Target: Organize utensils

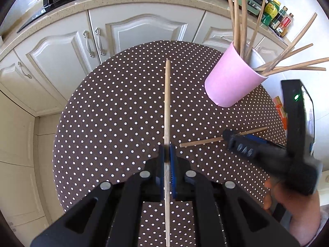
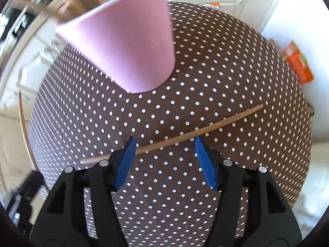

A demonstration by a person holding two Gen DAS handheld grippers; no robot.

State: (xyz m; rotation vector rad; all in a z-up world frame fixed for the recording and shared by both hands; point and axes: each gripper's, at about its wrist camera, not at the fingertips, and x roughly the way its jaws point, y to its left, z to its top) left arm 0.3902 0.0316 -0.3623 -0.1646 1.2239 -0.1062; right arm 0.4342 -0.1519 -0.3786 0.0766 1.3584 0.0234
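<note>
Left wrist view
- left gripper [image 1: 167, 151]: jaws pinched tight on one chopstick [image 1: 167, 103], which ran straight away over the dotted tablecloth [image 1: 115, 107].
- pink cup [image 1: 232, 80]: far right on the table, bristling with chopsticks.
- loose chopstick [image 1: 202, 142]: flat on the cloth, right of the left gripper, under the right gripper [image 1: 232, 135].

Right wrist view
- right gripper [image 2: 164, 144]: jaws stood wide, gripping nothing.
- loose chopstick [image 2: 174, 139]: lay crosswise just beyond the fingertips.
- pink cup [image 2: 131, 47]: farther off, left.
</note>
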